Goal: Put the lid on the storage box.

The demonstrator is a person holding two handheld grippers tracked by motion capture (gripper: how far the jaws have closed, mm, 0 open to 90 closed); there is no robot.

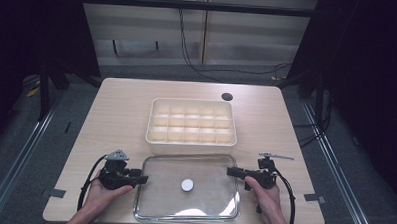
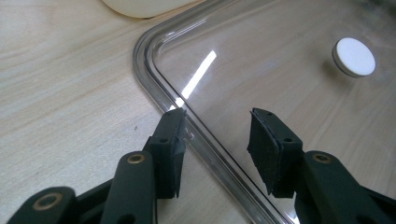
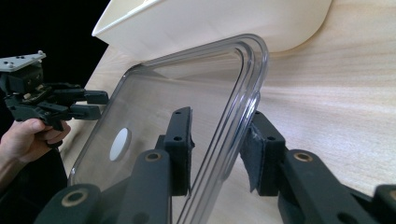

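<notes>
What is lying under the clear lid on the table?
Through the clear lid shows only the wooden table; the white round knob sits on the lid. Glare along its near edge hides a little of the wood.

Light wood worktop [image 1: 116, 114] — cream divided tray [image 1: 191, 123] sits at centre. Clear lid [image 1: 186, 186] with white knob lies flat at 6 o'clock, just beside the tray. Dark round hole [image 1: 227, 97] at 1 o'clock.

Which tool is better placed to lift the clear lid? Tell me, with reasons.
Right. The right tool already straddles the clear lid's raised rim, one jaw on each side. The left tool also straddles its edge, but more loosely, near a corner.
</notes>
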